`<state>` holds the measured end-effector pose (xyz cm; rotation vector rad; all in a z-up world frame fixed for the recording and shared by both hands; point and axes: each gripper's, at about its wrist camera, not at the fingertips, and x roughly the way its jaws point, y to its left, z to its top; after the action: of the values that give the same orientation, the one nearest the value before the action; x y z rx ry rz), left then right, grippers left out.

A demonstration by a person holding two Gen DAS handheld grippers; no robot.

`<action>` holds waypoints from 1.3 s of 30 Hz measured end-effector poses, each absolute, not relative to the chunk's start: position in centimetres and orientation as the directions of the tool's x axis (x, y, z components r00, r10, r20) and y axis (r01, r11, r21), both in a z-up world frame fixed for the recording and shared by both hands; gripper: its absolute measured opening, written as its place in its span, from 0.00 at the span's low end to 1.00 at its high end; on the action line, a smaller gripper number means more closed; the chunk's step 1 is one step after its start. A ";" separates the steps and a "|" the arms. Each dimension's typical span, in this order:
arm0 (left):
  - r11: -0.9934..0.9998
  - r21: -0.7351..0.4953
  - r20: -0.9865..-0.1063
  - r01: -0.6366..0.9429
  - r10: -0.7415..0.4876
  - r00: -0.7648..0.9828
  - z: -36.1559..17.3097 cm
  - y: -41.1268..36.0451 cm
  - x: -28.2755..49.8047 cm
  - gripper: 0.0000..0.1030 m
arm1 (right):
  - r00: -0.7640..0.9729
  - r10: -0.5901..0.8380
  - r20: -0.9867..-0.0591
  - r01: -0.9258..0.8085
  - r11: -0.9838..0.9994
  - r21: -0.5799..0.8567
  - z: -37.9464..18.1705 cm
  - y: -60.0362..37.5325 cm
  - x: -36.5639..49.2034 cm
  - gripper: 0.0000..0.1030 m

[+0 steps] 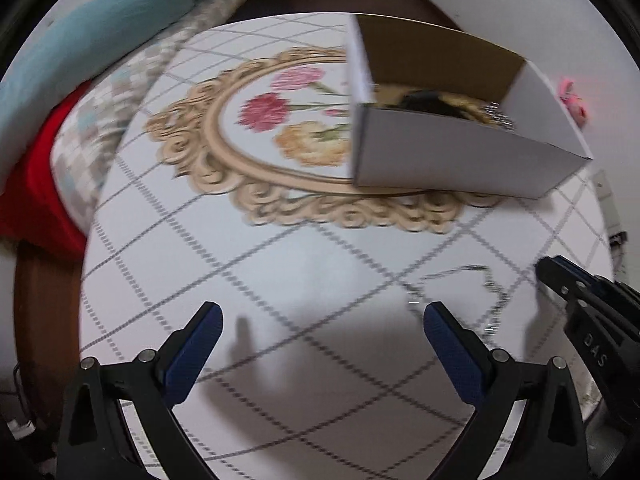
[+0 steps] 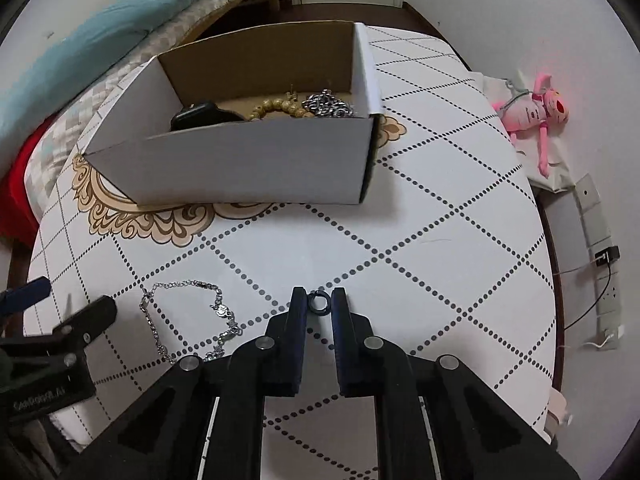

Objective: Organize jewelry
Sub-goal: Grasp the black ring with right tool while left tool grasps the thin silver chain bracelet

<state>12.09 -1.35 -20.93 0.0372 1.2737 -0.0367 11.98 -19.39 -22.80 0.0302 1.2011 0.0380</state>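
A white cardboard box [image 2: 248,164] stands on the round table and holds a wooden bead bracelet [image 2: 280,109], a silver chain [image 2: 329,106] and a black item [image 2: 200,117]. My right gripper [image 2: 319,300] is shut on a small black ring [image 2: 319,301] just above the tablecloth. A silver chain bracelet [image 2: 188,316] lies on the cloth to its left. My left gripper [image 1: 322,326] is open and empty above the cloth; the bracelet [image 1: 472,280] lies by its right finger. The box [image 1: 460,160] is ahead to the right.
The table [image 2: 460,240] has a white cloth with dotted diamonds and a floral medallion [image 1: 280,132]. A bed with teal and red bedding [image 2: 80,56] is at the left. A pink plush toy [image 2: 536,112] and a power strip [image 2: 604,280] lie beyond the right edge.
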 end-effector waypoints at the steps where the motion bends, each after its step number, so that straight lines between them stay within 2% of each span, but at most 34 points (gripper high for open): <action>1: 0.998 -0.001 -0.956 0.060 -0.018 0.292 -21.0 -1.8 12.1 0.96 | 0.363 0.049 -0.931 -0.001 0.999 0.052 -22.7 -19.8 12.0 0.12; 5: 0.994 -0.008 -0.961 0.114 -0.039 0.274 -21.7 -4.0 12.2 0.70 | 0.373 0.055 -0.926 0.050 0.996 0.079 -21.8 -21.5 11.9 0.12; 6: 0.992 -0.004 -0.962 0.125 -0.038 0.269 -21.9 -4.4 12.2 0.59 | 0.374 0.054 -0.926 0.060 0.995 0.082 -21.7 -21.9 11.7 0.12; 8: 0.988 0.011 -0.957 0.155 -0.034 0.286 -21.8 -5.3 12.0 0.45 | 0.374 0.051 -0.926 0.073 0.994 0.085 -21.5 -22.3 12.0 0.12; 10: 0.983 0.005 -0.953 0.181 -0.050 0.299 -21.5 -6.1 11.8 0.13 | 0.372 0.049 -0.927 0.085 0.993 0.086 -21.4 -22.8 12.0 0.12; 11: 0.982 0.003 -0.953 0.190 -0.055 0.298 -21.5 -6.3 11.8 0.05 | 0.372 0.050 -0.927 0.089 0.992 0.089 -21.3 -23.0 12.0 0.12; 12: 0.981 -0.008 -0.954 0.192 -0.065 0.291 -21.5 -6.4 11.8 0.02 | 0.372 0.054 -0.927 0.096 0.991 0.097 -21.3 -23.3 12.0 0.12; 17: 0.981 -0.084 -0.948 0.172 -0.132 0.289 -20.7 -5.7 12.1 0.00 | 0.383 0.070 -0.921 0.110 0.987 0.120 -20.7 -23.9 12.0 0.12; 26: 0.966 -0.184 -0.908 0.179 -0.237 0.345 -16.1 -3.8 11.9 0.00 | 0.434 0.114 -0.893 0.112 0.977 0.179 -18.1 -24.5 11.8 0.12; 29: 0.950 -0.253 -0.900 0.184 -0.301 0.316 -16.3 -4.1 11.5 0.04 | 0.442 0.122 -0.888 0.114 0.975 0.191 -17.4 -24.6 11.7 0.12; 30: 0.948 -0.251 -0.906 0.195 -0.301 0.299 -16.7 -4.4 11.5 0.09 | 0.444 0.121 -0.888 0.115 0.975 0.190 -17.3 -24.7 11.6 0.12; 31: 0.949 -0.241 -0.913 0.205 -0.293 0.283 -17.2 -4.9 11.3 0.23 | 0.445 0.117 -0.888 0.119 0.975 0.188 -17.3 -24.8 11.6 0.12; 33: 0.951 -0.212 -0.926 0.224 -0.269 0.266 -18.2 -6.2 10.9 0.42 | 0.443 0.111 -0.890 0.132 0.973 0.187 -17.5 -25.2 11.4 0.12; 37: 0.948 -0.165 -0.937 0.273 -0.237 0.257 -19.6 -8.5 10.2 0.42 | 0.431 0.093 -0.898 0.171 0.968 0.183 -18.2 -26.7 10.7 0.12; 39: 0.946 -0.095 -0.950 0.308 -0.179 0.257 -20.5 -10.0 10.0 0.42 | 0.426 0.084 -0.901 0.185 0.967 0.178 -18.5 -27.4 10.4 0.12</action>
<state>9.99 -10.01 -20.53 0.1178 1.2689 -0.3318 10.40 -27.40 -18.46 0.2662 1.1327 -0.0636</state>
